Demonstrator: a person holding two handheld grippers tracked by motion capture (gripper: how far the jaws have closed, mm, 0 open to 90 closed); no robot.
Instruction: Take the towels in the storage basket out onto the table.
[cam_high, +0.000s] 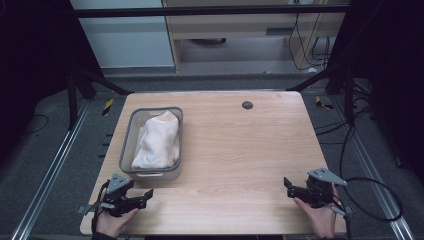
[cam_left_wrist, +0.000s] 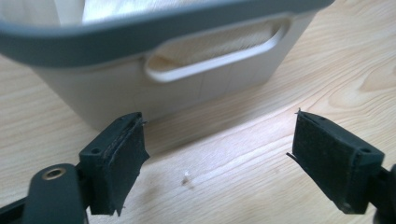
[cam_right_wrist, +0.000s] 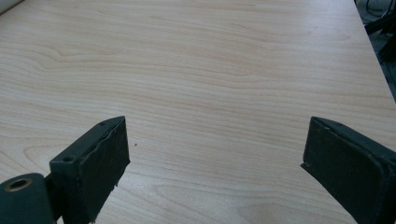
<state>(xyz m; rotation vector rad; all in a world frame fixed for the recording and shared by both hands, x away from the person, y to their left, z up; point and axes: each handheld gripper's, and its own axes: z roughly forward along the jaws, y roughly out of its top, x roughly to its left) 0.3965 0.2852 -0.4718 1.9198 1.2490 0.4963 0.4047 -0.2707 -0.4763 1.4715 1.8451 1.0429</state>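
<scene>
Nothing looks started: the cream cloth lies bundled in the grey basket left of centre, while the left gripper and right gripper rest low, jaws apart and empty.

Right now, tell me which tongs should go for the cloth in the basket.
Left. The left tongs sit open just before the basket holding the cloth; the right tongs are across the table.
</scene>
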